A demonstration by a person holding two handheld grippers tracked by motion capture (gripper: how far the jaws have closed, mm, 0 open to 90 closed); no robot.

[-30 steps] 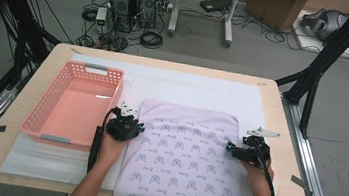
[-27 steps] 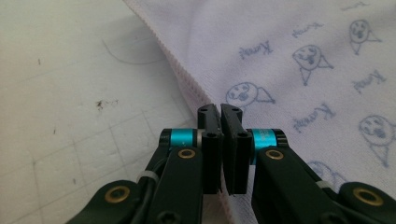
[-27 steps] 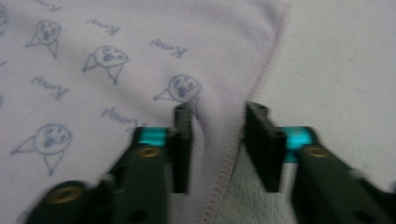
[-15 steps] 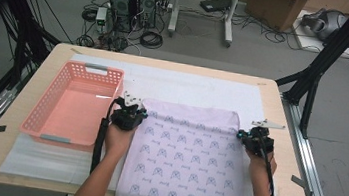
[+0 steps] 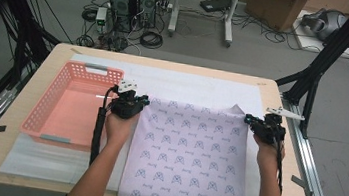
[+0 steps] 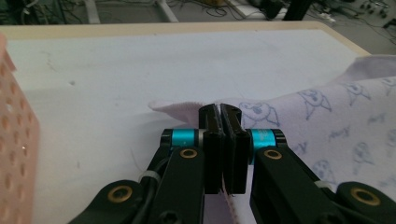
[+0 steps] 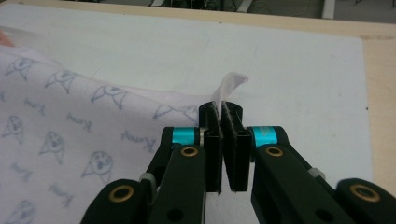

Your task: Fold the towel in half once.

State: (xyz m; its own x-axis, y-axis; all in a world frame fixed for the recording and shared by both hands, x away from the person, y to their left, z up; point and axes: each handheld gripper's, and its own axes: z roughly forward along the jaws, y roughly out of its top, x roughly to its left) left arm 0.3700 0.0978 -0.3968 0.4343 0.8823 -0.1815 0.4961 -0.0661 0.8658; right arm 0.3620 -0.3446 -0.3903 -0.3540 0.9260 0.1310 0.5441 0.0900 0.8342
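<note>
Both far corners of the cloth pinched, ready to fold

The left gripper (image 5: 134, 104) and right gripper (image 5: 260, 124) are clamped on the far corners of the pale lilac printed cloth (image 5: 188, 155) on the white-covered wooden table (image 5: 204, 84); next, likely carry that edge evenly toward the near hem.

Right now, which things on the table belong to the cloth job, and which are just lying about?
In the job:
patterned cloth
left hand-held gripper, shut on its far left corner
right hand-held gripper, shut on its far right corner

Lying about:
pink basket
white sheet under the cloth
</note>
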